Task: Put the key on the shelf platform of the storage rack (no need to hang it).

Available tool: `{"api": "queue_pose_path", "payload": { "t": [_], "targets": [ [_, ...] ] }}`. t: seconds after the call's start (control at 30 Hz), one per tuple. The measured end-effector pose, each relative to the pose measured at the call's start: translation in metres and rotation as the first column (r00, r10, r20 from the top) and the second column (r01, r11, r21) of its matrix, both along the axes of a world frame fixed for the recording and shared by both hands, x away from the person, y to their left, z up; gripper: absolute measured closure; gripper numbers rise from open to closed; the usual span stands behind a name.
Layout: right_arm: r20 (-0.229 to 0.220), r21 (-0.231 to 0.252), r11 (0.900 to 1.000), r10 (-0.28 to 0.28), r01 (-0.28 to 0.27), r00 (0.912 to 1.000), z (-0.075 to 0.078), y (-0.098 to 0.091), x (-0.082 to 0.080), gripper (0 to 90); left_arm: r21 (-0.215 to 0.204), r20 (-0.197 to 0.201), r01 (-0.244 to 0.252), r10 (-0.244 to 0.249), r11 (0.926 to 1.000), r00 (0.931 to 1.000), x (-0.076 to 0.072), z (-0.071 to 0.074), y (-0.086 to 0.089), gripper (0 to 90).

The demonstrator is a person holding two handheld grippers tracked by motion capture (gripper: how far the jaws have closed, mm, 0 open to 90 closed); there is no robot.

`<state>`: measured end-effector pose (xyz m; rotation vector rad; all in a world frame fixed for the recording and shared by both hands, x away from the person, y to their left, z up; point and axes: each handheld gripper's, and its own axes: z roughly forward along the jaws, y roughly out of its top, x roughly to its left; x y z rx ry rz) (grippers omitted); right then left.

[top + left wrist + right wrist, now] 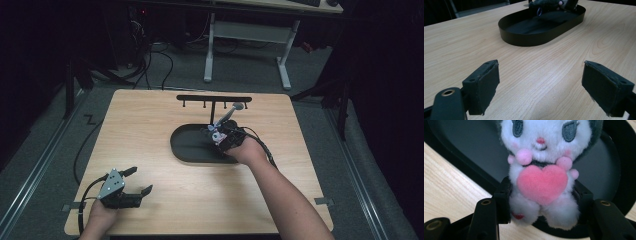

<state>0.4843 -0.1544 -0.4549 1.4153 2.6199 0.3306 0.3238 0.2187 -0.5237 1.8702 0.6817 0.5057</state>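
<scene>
A small white plush toy with a grey hood holds a pink heart. My right gripper is shut on its lower body, both pads pressing its sides. In the high view the right gripper holds the toy over the right half of a black oval tray. The tray lies right below the toy in the right gripper view. My left gripper rests near the table's front left corner, jaws wide apart and empty. Its pads frame bare wood, with the tray farther off.
A black rack with small hooks stands on a post behind the tray, and a grey-tipped stick leans by it. The wooden table has dark floor, cables and a white desk frame beyond.
</scene>
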Motion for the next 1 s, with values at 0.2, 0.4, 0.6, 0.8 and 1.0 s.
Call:
{"api": "queue_pose_path", "payload": {
  "t": [0.2,0.4,0.6,0.8,1.0],
  "targets": [
    [-0.013,-0.001,1.0,-0.004,0.004,0.9999,-0.008,0.001,0.004,46.6,0.001,-0.003,0.003,-0.003,1.0,1.0,0.0,0.0,0.0,15.1],
    [-0.021,-0.016,0.9999,0.004,-0.004,0.9998,-0.014,-0.002,0.004,46.5,-0.001,-0.003,0.006,-0.006,1.0,1.0,0.0,0.0,0.0,15.1],
    [-0.029,-0.033,0.9995,-0.002,0.001,0.9996,-0.018,-0.008,0.002,46.4,0.006,-0.008,0.011,-0.011,0.9999,0.9999,0.0,0.0,-0.001,15.1],
    [-0.039,-0.026,0.9996,-0.015,0.014,0.9991,-0.021,-0.012,0.0,46.3,0.006,-0.007,0.012,-0.011,0.9999,0.9999,0.001,-0.001,-0.002,15.1],
    [-0.049,-0.023,0.9995,-0.022,0.021,0.9985,-0.022,-0.013,0.001,45.4,0.007,-0.009,0.011,-0.011,0.9999,0.9999,0.001,-0.001,-0.002,15.1]
  ]
}}
